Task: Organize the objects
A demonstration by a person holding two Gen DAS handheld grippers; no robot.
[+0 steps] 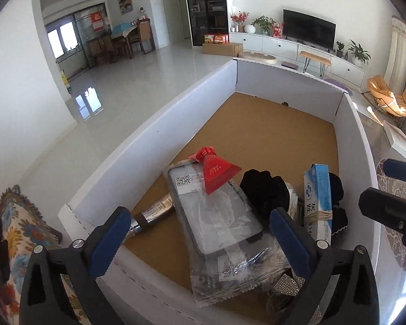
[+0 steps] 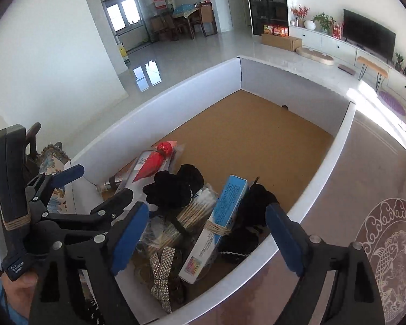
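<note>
Below left tool [image 1: 200, 235], clear packet [image 1: 216, 224] in box [image 1: 138, 159], untouched.

One white box [image 1: 154, 146] holds the lot. In it lie one clear packet [image 1: 216, 216], one red pouch [image 1: 216, 173], one silver tube [image 1: 154, 211], one blue carton [image 2: 224, 216], one bundle of cotton swabs [image 2: 192, 216], one rhinestone bow [image 2: 162, 273] and at least two black cloth pieces [image 2: 176, 187].

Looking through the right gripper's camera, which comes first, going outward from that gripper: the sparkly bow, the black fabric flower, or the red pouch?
1. Sparkly bow, low down beside the right gripper.
2. Black fabric flower, mid-box.
3. Red pouch, farthest, near the box's left wall.
</note>
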